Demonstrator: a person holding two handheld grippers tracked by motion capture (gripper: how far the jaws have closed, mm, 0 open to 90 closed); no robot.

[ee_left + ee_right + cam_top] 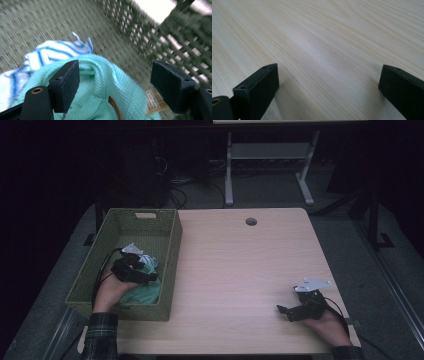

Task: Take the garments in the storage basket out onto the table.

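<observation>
The left gripper (113, 82) hangs inside the basket (172, 250), jaws spread wide, the mint cloth (100, 85) directly between and below them. The right gripper (328, 87), jaws also released, rests on the desk (240, 270), well apart.

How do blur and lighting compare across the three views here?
Left gripper view: motion blur smears the basket weave, though the mint cloth stays readable. Right gripper view: evenly lit table, soft jaw shadows. High view: dim, with dark surroundings.
</observation>
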